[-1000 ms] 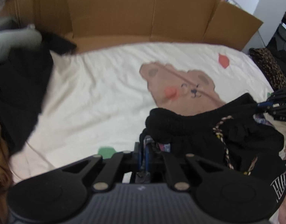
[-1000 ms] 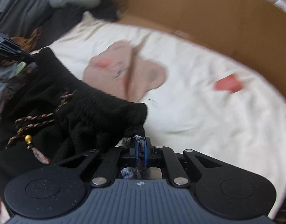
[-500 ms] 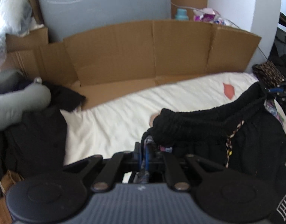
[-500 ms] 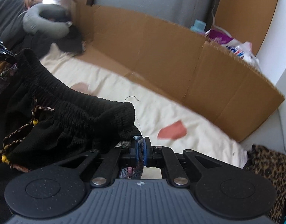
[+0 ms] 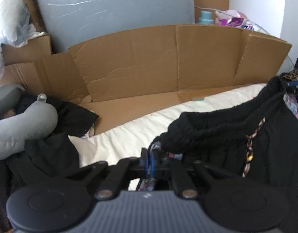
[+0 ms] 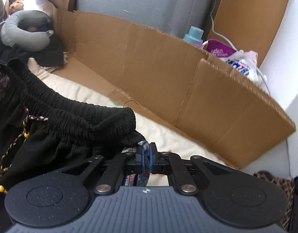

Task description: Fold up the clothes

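While we hold the black shorts [image 5: 236, 136] up above the bed [image 5: 129, 136], each claw pinches one end of the stretchy waistband: left claw [image 5: 151, 160], right claw [image 6: 147, 155]. We think the cloth is soft, light and floppy, so the waistband ends are good spots. We count one shorts, two claws, one cord [image 5: 250, 147].

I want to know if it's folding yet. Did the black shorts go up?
Yes. The black shorts rose: their waistband, earlier low over the cream blanket, now reaches the cardboard wall.
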